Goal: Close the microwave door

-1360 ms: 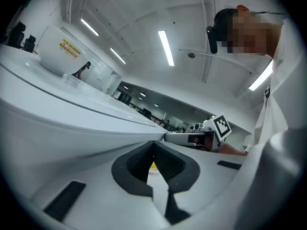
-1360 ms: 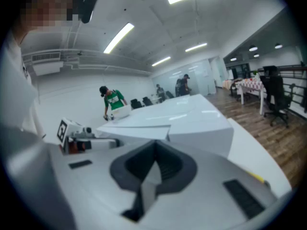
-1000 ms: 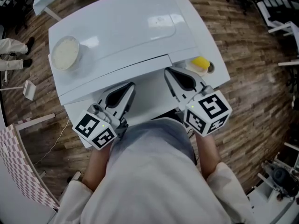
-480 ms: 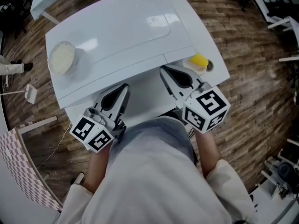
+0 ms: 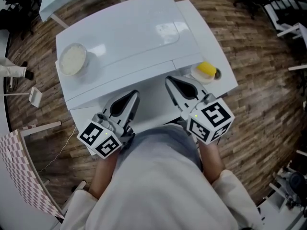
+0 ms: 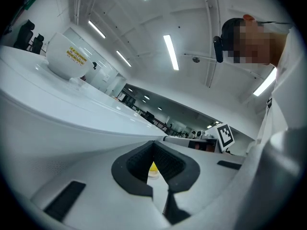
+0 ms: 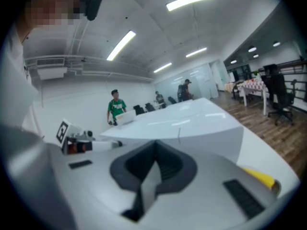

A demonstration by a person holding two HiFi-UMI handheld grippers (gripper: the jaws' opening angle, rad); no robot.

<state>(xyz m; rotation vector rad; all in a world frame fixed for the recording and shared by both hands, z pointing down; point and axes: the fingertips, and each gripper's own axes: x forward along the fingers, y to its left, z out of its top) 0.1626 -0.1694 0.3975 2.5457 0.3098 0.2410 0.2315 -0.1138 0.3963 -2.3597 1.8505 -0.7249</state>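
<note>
I look down on the white microwave (image 5: 124,32); from above only its top shows, and I cannot make out its door. A white bowl (image 5: 72,59) stands on the top at the left, also seen in the left gripper view as the bowl (image 6: 67,56). My left gripper (image 5: 133,95) is shut and empty, pointing at the microwave's front edge. Beside it on the right, my right gripper (image 5: 169,81) is also shut and holds nothing. The jaws meet at their tips in both gripper views: left gripper (image 6: 153,145), right gripper (image 7: 155,145).
A yellow thing (image 5: 206,68) lies on a small dish on the white table (image 5: 220,75), right of the microwave and close to the right gripper. Wooden floor surrounds the table. Chairs and a person in a green shirt (image 7: 115,107) are far back in the room.
Both grippers stay shut in about the same place before the microwave's front. The left one has edged slightly to the right; the head view has shifted a little.
</note>
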